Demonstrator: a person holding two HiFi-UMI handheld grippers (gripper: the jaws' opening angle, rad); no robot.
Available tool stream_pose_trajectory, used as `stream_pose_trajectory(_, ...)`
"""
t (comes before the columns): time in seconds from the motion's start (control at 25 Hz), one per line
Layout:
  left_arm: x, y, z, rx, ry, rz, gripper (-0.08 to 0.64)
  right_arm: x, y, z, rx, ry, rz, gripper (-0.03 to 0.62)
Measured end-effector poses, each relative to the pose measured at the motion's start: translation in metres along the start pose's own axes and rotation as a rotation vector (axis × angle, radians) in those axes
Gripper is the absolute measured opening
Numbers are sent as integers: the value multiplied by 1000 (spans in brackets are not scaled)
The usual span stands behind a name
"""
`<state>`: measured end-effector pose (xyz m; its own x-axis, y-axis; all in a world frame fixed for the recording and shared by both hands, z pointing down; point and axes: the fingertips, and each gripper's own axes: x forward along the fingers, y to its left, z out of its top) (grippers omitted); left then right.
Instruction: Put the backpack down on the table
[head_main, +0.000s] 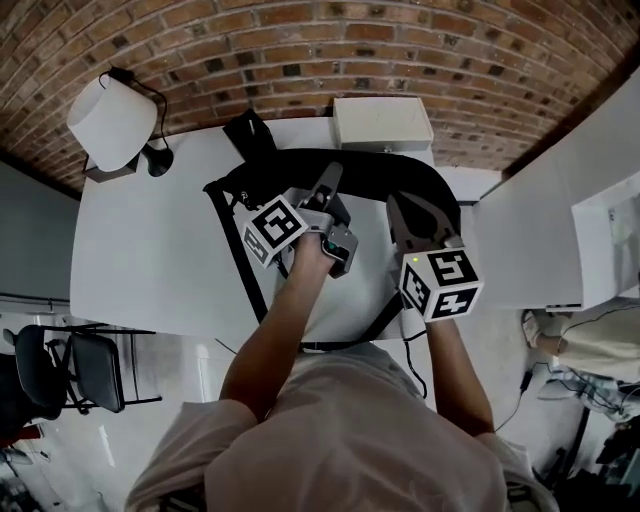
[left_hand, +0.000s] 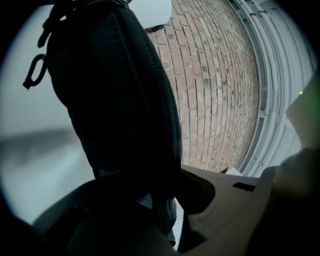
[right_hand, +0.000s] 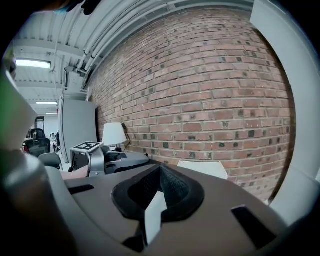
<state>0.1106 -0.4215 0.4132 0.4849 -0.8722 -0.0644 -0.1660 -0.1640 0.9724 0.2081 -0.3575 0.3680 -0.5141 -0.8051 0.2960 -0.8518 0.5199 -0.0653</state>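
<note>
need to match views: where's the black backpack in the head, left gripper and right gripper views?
Head view: black backpack at centre, over the white table.
Left gripper view: fills the left and centre, running down between the jaws.
Right gripper view: only dark mesh fabric at bottom centre, between the jaws, likely the backpack.
Shared landmark: red brick wall.

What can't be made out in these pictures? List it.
- Head view: the backpack middle, covered by the left gripper and right gripper.
- Left gripper view: the backpack's contact with the table, lost in dark blur.
- Right gripper view: the table below, blocked by its jaws.
</note>
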Motion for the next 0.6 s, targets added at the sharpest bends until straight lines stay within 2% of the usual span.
stream_pose_trajectory(0.6, 6, 38, -11, 10, -24, 33, 72, 18, 0, -25, -4, 32, 91, 2)
